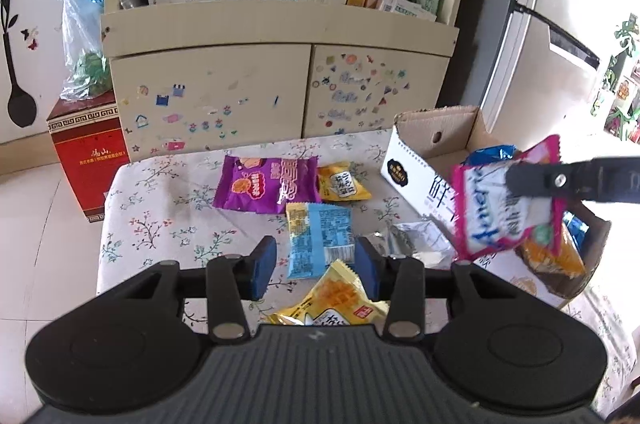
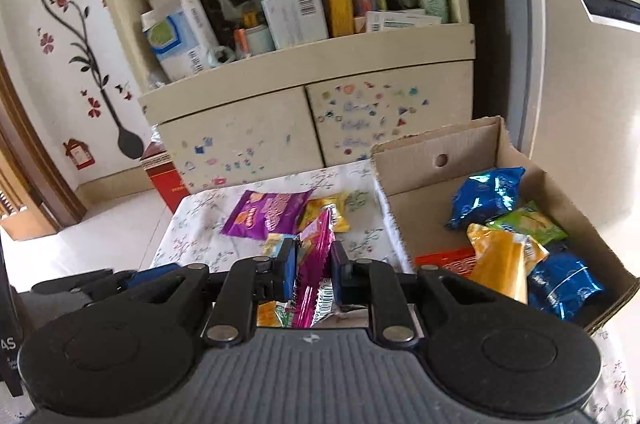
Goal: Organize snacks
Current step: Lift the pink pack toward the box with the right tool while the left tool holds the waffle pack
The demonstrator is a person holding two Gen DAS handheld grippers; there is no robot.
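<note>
My right gripper (image 2: 313,266) is shut on a pink-edged snack packet (image 2: 314,256) and holds it in the air left of the cardboard box (image 2: 424,144); in the left wrist view the packet (image 1: 504,200) hangs over the box's near wall. My left gripper (image 1: 316,266) is open and empty, low over a blue packet (image 1: 320,236) on the floral tablecloth (image 1: 160,208). A purple packet (image 1: 266,186), a small yellow packet (image 1: 342,182) and a yellow packet (image 1: 340,300) near my fingers also lie on the cloth. The box holds blue, green, yellow and orange packets (image 2: 504,248).
A cream cabinet (image 1: 276,40) with stickered doors stands behind the table, its shelf full of boxes and bottles. A red box (image 1: 86,160) sits on the floor at left. A crumpled silver wrapper (image 1: 416,240) lies by the cardboard box. A fridge (image 1: 560,4) stands at right.
</note>
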